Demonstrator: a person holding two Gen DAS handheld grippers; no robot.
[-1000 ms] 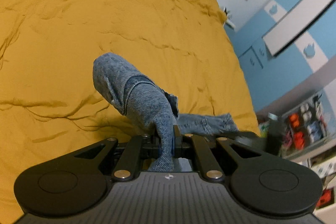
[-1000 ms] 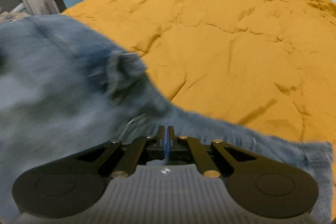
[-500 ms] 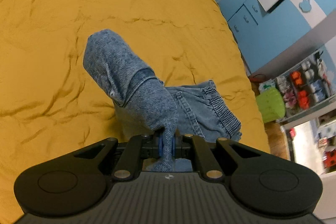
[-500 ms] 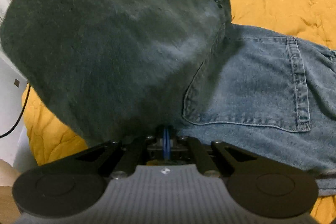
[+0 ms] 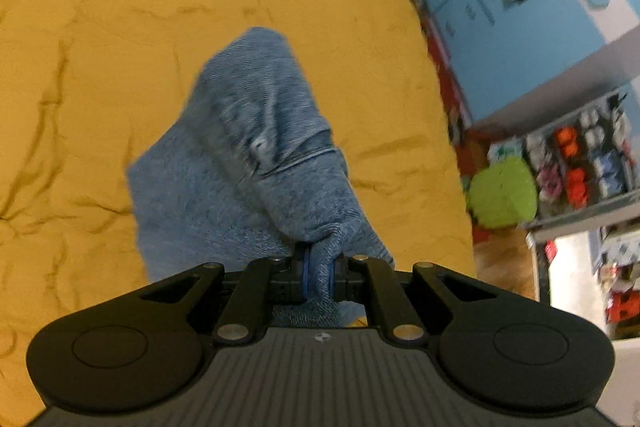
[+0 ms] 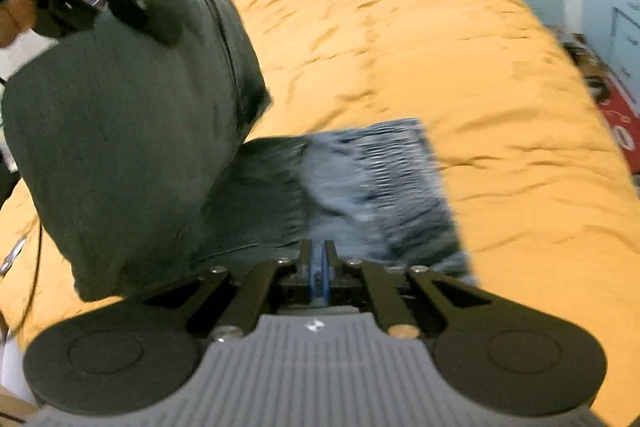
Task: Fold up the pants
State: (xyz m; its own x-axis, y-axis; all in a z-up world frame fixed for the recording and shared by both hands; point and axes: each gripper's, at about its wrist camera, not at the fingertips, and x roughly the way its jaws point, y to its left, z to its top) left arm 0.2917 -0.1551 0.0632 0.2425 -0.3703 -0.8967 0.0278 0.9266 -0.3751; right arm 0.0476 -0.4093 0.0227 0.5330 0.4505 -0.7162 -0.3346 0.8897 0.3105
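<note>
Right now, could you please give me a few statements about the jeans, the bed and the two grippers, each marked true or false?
1. The left gripper is shut on a fold of the jeans. True.
2. The bedspread is blue. False: it is mustard yellow.
3. The right gripper stands wide open. False: its jaws are shut, at the edge of the denim.
4. In the right wrist view, part of the jeans lies on the bed. True.
5. A green round thing lies on the bed. False: it sits beyond the bed's edge, by the shelves.
</note>
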